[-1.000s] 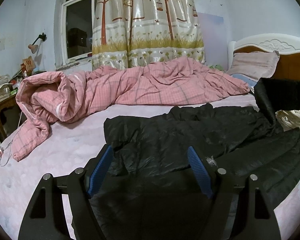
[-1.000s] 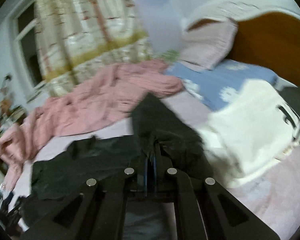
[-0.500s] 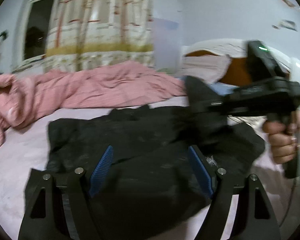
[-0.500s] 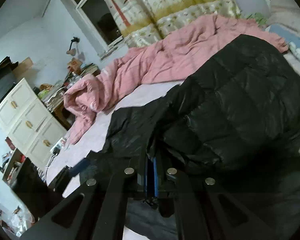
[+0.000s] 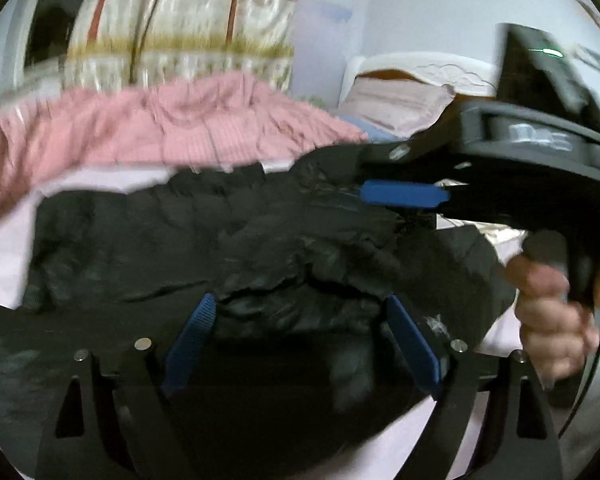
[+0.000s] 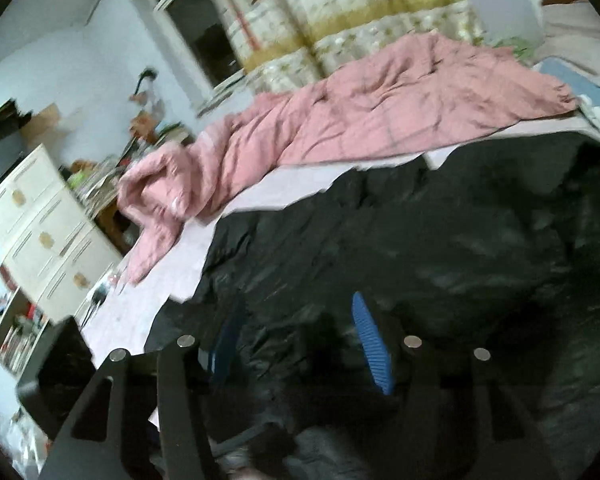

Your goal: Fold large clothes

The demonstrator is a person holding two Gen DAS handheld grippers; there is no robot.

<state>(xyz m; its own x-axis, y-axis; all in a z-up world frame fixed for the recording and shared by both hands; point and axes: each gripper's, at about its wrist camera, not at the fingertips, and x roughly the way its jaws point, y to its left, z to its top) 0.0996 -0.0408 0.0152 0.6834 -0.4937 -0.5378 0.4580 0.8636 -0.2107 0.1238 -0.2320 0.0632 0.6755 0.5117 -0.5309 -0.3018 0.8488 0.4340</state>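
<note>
The right gripper (image 6: 296, 344), which had pinched a flap of the black jacket (image 5: 228, 248) shut a second before, was opening, its pads clear of the fabric. The flap now lay folded over the jacket, which sat on the bed just before the pink quilt (image 6: 380, 112). The left gripper (image 5: 300, 340) was opening wide over it, empty. One fold looked done.

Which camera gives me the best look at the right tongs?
The left wrist view: the right tongs show side-on above the black jacket, jaws opening, one blue pad clear. The right wrist view shows only their own parted fingers from behind.
</note>
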